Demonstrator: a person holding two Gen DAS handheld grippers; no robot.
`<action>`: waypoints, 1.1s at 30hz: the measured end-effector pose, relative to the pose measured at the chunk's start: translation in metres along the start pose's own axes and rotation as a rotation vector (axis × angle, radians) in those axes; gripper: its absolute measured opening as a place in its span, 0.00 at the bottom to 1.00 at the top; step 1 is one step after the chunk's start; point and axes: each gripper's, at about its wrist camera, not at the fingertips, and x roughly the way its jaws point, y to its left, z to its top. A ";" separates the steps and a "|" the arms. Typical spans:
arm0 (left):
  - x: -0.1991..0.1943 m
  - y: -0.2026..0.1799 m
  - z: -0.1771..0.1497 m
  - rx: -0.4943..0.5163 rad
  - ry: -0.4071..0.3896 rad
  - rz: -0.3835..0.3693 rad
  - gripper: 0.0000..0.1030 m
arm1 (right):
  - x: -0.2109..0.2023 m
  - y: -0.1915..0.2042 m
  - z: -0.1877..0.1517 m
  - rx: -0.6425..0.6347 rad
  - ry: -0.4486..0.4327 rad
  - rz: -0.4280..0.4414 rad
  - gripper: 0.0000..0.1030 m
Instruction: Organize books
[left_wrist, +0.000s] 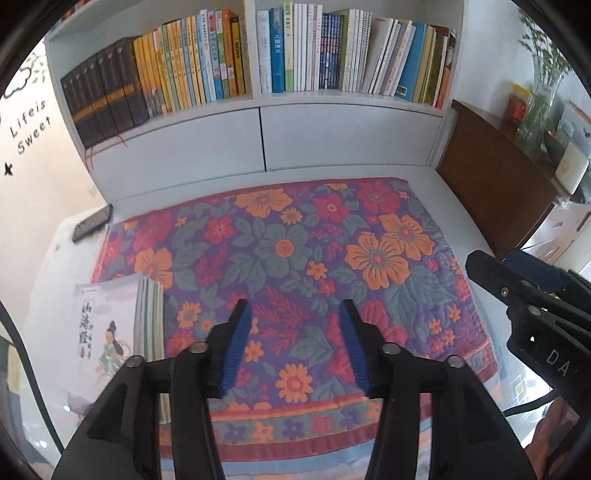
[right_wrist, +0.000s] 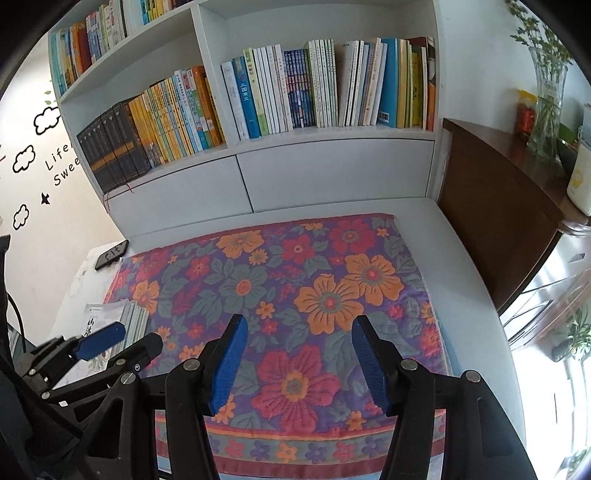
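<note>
left gripper (left_wrist: 295, 314) fingers spread, empty | right gripper (right_wrist: 299, 328) fingers spread, empty | book stack (left_wrist: 118, 332) left of both

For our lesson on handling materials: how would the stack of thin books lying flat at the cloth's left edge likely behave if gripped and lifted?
The stack of thin books looks like loose slim paperbacks, so a pinch would probably lift only some. The covers look glossy, so they may slide apart. Single volumes would likely flex.
</note>
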 end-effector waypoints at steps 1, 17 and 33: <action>0.000 -0.002 0.000 0.004 -0.004 0.014 0.59 | 0.001 -0.002 0.001 -0.003 0.000 0.002 0.55; 0.013 -0.012 0.007 -0.012 0.001 0.168 0.77 | 0.017 -0.020 0.005 -0.030 0.038 0.022 0.55; 0.030 -0.021 0.005 -0.028 0.057 0.145 0.77 | 0.024 -0.029 0.005 -0.043 0.042 -0.021 0.55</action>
